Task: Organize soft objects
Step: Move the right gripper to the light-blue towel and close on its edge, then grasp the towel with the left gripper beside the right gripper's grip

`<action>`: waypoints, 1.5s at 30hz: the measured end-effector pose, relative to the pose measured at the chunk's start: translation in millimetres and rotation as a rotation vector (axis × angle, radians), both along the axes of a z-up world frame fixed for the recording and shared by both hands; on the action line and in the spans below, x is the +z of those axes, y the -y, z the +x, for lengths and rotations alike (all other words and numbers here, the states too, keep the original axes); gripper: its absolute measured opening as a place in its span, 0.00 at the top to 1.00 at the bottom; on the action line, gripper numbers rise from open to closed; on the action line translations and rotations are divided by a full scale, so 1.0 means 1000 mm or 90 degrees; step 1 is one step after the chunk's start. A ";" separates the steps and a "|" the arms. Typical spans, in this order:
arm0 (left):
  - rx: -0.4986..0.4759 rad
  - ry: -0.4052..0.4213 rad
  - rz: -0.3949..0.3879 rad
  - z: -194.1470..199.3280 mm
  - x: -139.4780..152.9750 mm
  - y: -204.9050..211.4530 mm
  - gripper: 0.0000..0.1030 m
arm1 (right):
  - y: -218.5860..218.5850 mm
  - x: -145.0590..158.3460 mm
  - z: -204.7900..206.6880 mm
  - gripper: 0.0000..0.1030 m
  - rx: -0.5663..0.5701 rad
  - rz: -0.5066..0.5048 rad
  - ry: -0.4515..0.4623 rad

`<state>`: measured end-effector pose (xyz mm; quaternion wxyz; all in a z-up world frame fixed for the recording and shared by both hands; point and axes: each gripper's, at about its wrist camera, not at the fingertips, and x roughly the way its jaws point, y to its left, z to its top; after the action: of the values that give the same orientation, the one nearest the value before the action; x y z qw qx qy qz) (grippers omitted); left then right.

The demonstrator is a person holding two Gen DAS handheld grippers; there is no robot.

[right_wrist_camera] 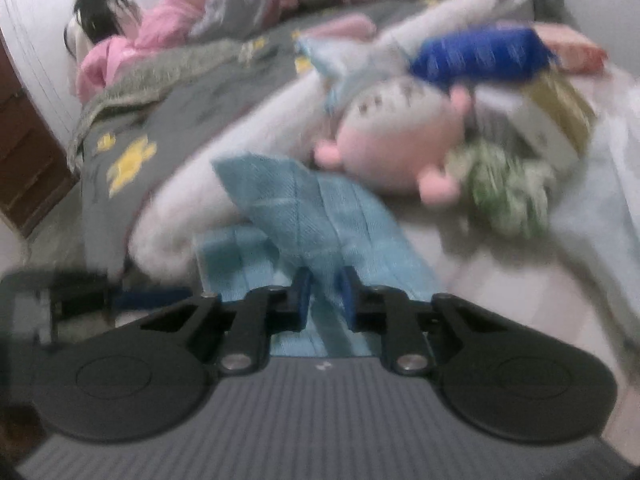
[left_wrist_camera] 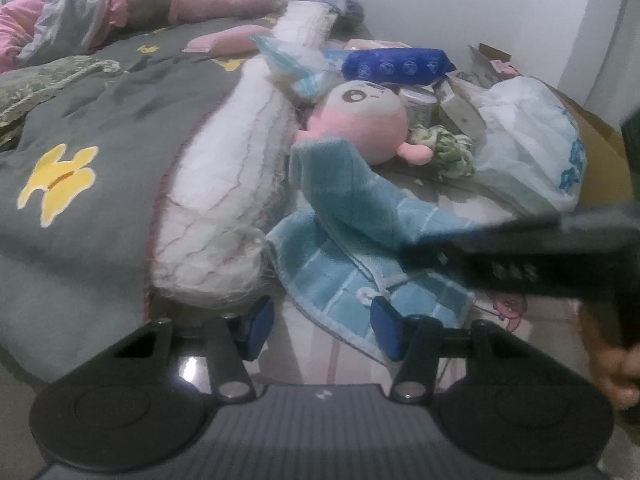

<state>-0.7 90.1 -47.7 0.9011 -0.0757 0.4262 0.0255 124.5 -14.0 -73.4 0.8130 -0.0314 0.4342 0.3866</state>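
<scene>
A light blue checked towel [left_wrist_camera: 352,216] [right_wrist_camera: 312,208] lies crumpled on the bed beside a long white pillow [left_wrist_camera: 224,184]. My right gripper [right_wrist_camera: 326,298] is shut on a raised fold of the towel, and in the left wrist view it reaches in from the right [left_wrist_camera: 416,248]. My left gripper [left_wrist_camera: 320,328] stands open over the towel's near edge. Its right pad lies against the cloth and its left pad sits beside the pillow. A pink plush doll [left_wrist_camera: 360,120] [right_wrist_camera: 400,140] lies just beyond the towel.
A green-and-white cloth bundle [left_wrist_camera: 448,152], a blue packet [left_wrist_camera: 396,64], boxes and a white plastic bag [left_wrist_camera: 532,144] crowd the far right. A grey quilt with yellow shapes [left_wrist_camera: 80,128] covers the left. A person [right_wrist_camera: 100,8] lies under a pink quilt [right_wrist_camera: 180,12] at the back.
</scene>
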 end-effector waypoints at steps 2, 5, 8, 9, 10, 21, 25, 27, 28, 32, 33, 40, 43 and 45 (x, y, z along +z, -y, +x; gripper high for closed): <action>-0.011 -0.002 -0.012 0.002 -0.001 0.001 0.47 | 0.018 -0.004 -0.002 0.88 -0.017 0.014 -0.045; -0.022 -0.009 -0.036 0.005 -0.002 0.002 0.45 | 0.039 -0.009 -0.005 0.89 -0.041 0.032 -0.093; -0.022 -0.015 -0.045 0.007 -0.002 0.001 0.45 | 0.046 0.001 -0.011 0.86 -0.038 0.030 -0.087; -0.021 -0.015 -0.048 0.007 -0.002 0.001 0.45 | 0.049 0.009 -0.013 0.86 -0.035 0.040 -0.068; -0.019 -0.017 -0.052 0.008 -0.002 0.000 0.45 | 0.052 0.018 -0.013 0.85 -0.036 0.051 -0.047; -0.006 -0.027 -0.051 0.009 -0.001 0.002 0.47 | 0.023 0.000 0.047 0.37 -0.096 0.057 -0.064; -0.005 -0.025 -0.051 0.010 -0.003 0.002 0.48 | 0.004 -0.012 0.029 0.54 -0.043 -0.024 -0.017; -0.005 -0.024 -0.051 0.010 -0.003 0.002 0.48 | 0.003 -0.011 0.024 0.61 -0.031 -0.038 -0.007; -0.005 -0.023 -0.052 0.010 -0.003 0.002 0.48 | 0.004 -0.011 0.021 0.68 -0.026 -0.042 -0.005; -0.007 -0.023 -0.080 0.011 -0.002 -0.001 0.48 | 0.008 -0.003 0.009 0.83 -0.016 -0.090 0.060; -0.008 -0.025 -0.094 0.011 -0.003 -0.001 0.48 | 0.007 0.000 0.004 0.85 -0.010 -0.113 0.091; -0.014 -0.026 -0.169 0.023 -0.008 -0.004 0.49 | 0.002 0.003 -0.035 0.86 0.048 -0.261 0.301; -0.015 -0.032 -0.211 0.029 -0.010 -0.007 0.51 | 0.001 0.001 -0.048 0.86 0.074 -0.287 0.358; -0.013 -0.038 -0.244 0.032 -0.012 -0.010 0.51 | -0.001 0.000 -0.054 0.86 0.092 -0.300 0.394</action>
<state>31.4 99.7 -59.2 0.8574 -0.2408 0.4504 -0.0630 70.7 -13.3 -73.5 0.8468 -0.3626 0.2422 0.3046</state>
